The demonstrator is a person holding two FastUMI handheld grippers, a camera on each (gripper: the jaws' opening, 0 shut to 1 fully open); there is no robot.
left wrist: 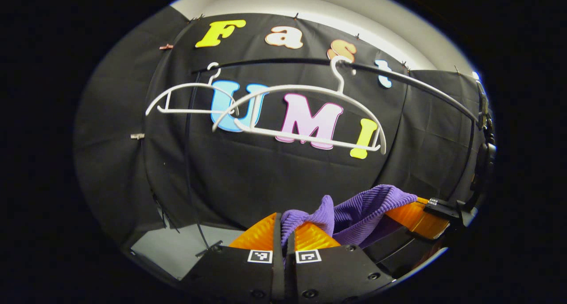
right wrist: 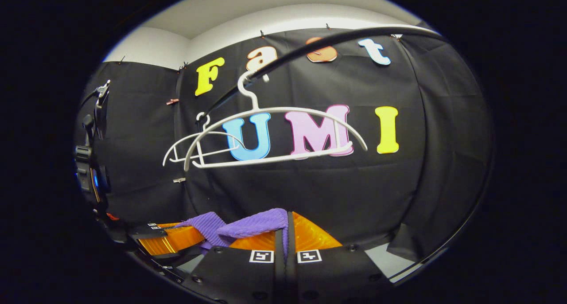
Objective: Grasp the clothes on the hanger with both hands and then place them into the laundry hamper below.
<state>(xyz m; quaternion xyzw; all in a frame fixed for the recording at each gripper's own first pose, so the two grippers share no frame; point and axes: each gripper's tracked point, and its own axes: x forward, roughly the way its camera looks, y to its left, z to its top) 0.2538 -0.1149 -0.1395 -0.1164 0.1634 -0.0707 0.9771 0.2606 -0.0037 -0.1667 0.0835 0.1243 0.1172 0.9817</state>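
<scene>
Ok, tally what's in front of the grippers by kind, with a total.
White hangers: 2 (near one, far one)
Black rail: 1
Purple garment: 1, pinched in both sets of jaws
Grippers: 2 (left gripper, right gripper)
Total: 6

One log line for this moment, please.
stage: garment off hangers | left gripper: shut on garment | right gripper: shut on garment | hamper: unseen

Ribbed purple cloth [left wrist: 367, 204], glossy hanger [left wrist: 301, 113]
</scene>
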